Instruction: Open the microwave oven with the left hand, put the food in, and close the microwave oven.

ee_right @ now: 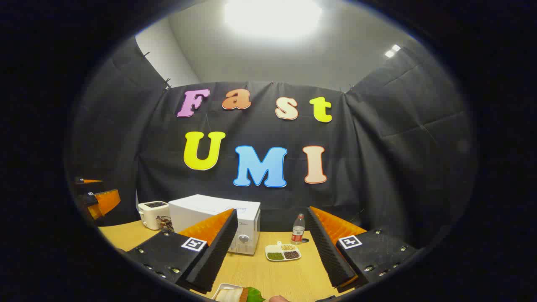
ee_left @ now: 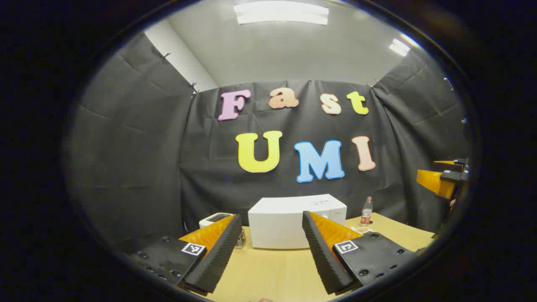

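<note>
Both grippers released above the counter (ee_left: 272,272).
Left gripper (ee_left: 268,251) faces the closed microwave oven (ee_left: 289,222); right gripper (ee_right: 270,251) is empty, food (ee_right: 239,295) at 6 o'clock.

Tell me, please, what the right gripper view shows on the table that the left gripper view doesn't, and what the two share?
Right gripper view alone: a divided dish of beans and grains beside the microwave's dial side, and a plate of food at the near edge. Left gripper view alone: the microwave's plain white face, square on. Shared: the closed microwave, toaster, bottle and wooden table, with each gripper's fingers spread apart and empty.
</note>
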